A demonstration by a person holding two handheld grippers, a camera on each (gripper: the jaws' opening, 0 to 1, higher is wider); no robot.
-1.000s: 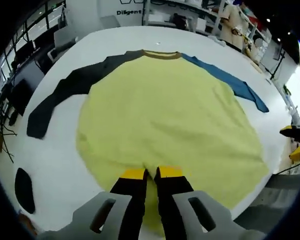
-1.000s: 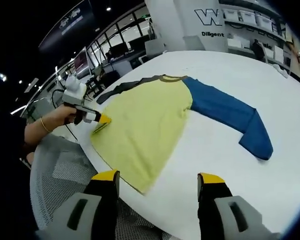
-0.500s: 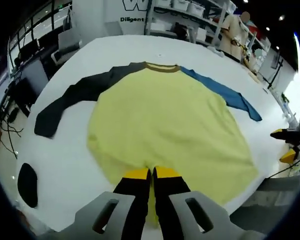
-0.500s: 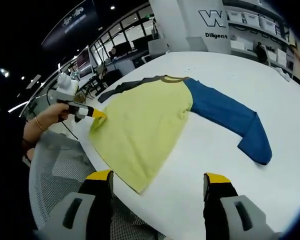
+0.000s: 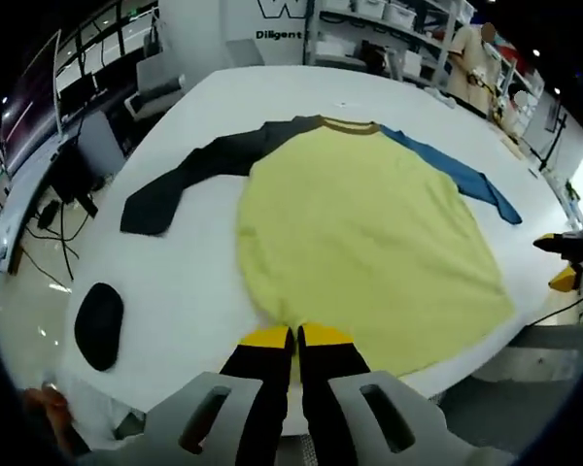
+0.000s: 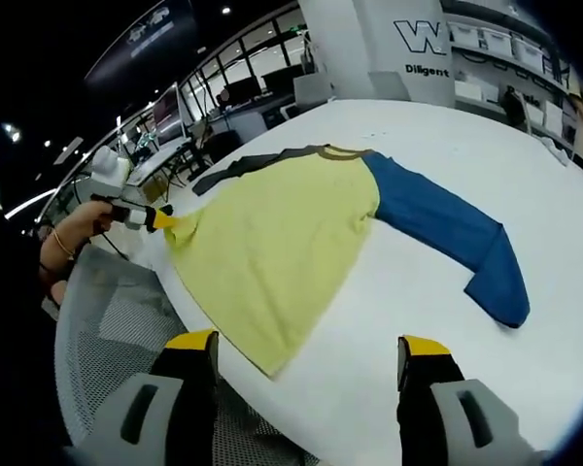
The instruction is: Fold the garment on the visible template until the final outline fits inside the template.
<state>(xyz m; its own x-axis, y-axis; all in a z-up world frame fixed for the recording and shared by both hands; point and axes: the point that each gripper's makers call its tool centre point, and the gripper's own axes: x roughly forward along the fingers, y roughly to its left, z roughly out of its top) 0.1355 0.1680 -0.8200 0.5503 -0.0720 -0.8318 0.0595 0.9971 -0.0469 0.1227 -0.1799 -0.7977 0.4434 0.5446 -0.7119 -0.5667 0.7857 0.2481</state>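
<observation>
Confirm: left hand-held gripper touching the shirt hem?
Touching. In the left gripper view the left hand-held gripper is closed on the yellow shirt hem, no gap showing.

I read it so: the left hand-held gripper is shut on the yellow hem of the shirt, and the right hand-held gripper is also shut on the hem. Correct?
Not quite. The right hand-held gripper is open and holds nothing, as the right gripper view shows. The left hand-held gripper is indeed shut on the shirt hem.

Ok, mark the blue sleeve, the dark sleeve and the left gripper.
blue sleeve (image 6: 447, 233): right gripper view, middle of the sleeve.
dark sleeve (image 5: 189, 175): left gripper view, middle of the sleeve.
left gripper (image 5: 295, 339): left gripper view, between its yellow tips, shut on the yellow hem.
</observation>
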